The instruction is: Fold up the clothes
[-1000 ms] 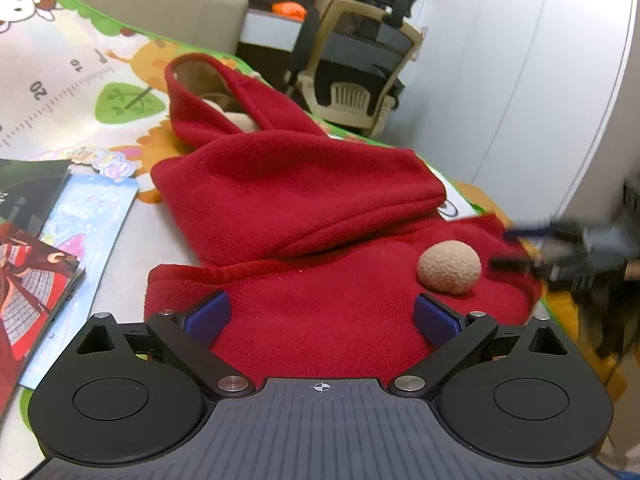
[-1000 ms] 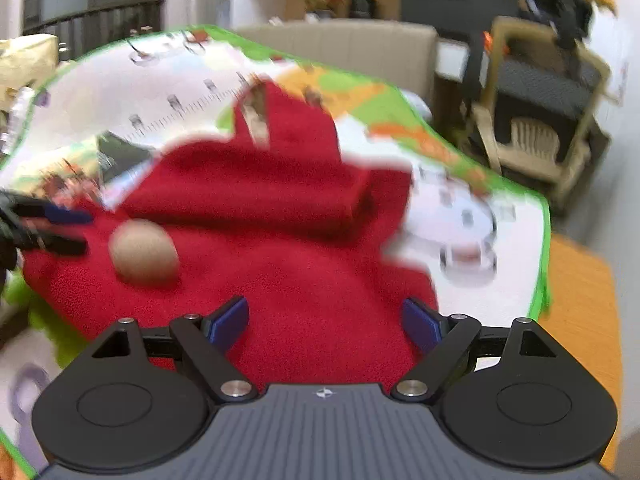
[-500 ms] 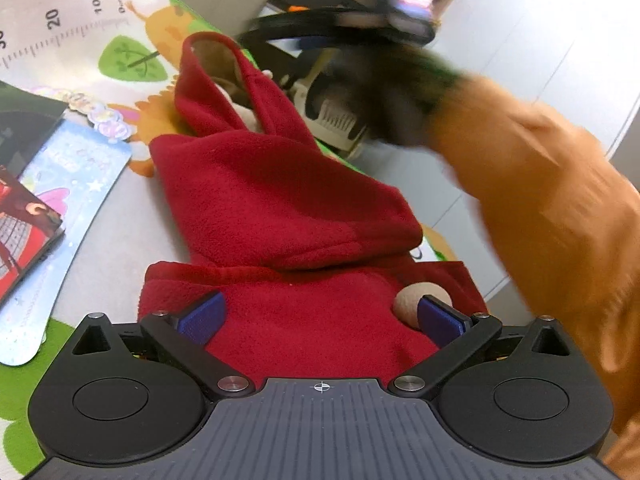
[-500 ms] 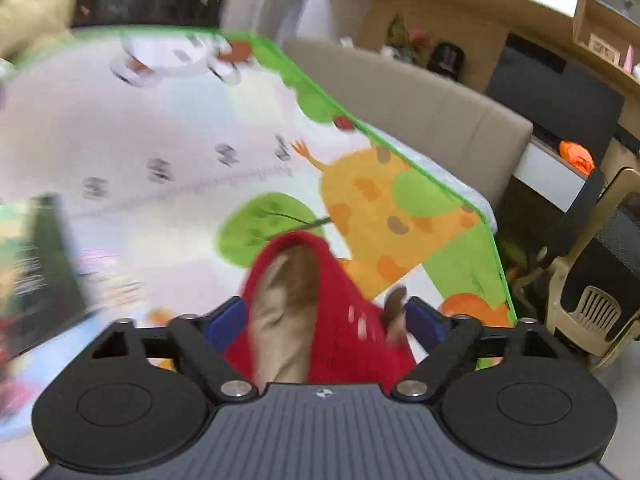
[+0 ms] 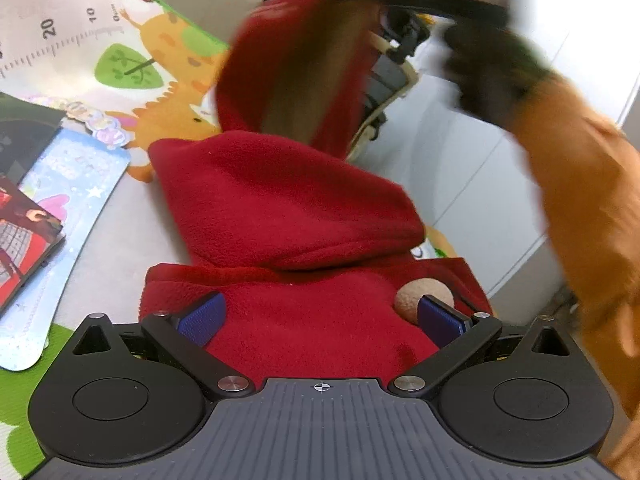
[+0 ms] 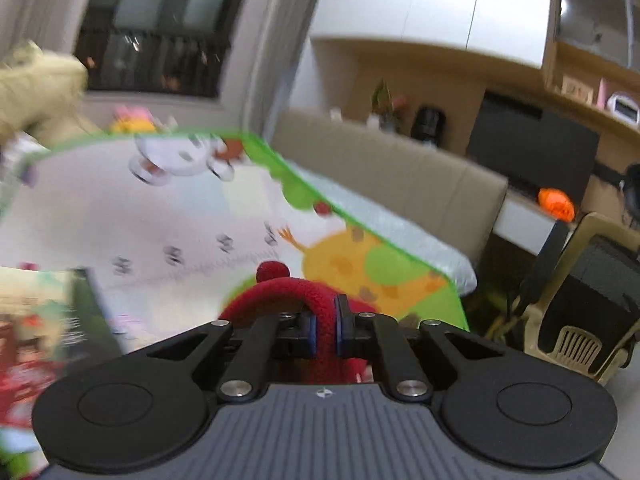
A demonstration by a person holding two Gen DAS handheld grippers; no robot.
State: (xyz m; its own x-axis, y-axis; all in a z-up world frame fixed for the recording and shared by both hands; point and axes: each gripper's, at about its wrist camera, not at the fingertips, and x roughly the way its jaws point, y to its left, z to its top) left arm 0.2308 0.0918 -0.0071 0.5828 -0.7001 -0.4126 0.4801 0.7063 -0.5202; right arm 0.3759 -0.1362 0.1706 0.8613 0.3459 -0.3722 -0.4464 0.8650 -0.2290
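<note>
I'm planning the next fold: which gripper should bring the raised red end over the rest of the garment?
Right. The right gripper is shut on the red garment's raised end; the left gripper is open over its near edge.

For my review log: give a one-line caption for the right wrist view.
Right gripper shut on a fold of the red fleece garment, lifted above the animal-print play mat.

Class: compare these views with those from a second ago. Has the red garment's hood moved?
Yes. The hood has risen off the play mat, pinched in the right gripper; the garment's body lies flat.
</note>
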